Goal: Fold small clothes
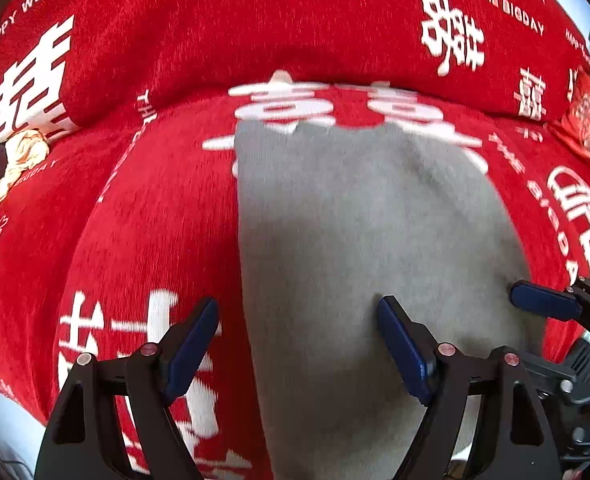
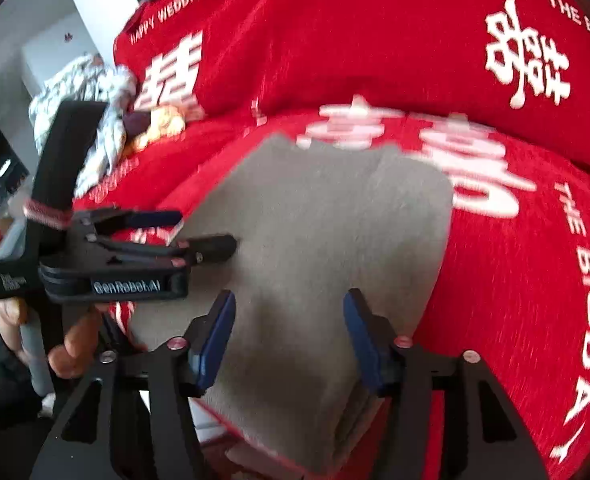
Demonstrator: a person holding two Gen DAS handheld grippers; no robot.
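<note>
1. Grey folded garment (image 1: 367, 232) sits flat on the red printed cover (image 1: 167, 208), near its front edge.
2. Left gripper (image 1: 299, 332) is open over the garment's left edge, nothing pinched.
3. Right gripper (image 2: 289, 332) is open too, jaws straddling the near end.
4. Pile of clothes (image 2: 91, 104) is way off at the cover's far-left corner.

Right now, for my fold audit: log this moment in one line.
stage: fold laid | grey garment: folded flat on red blanket | left gripper: open | right gripper: open
</note>
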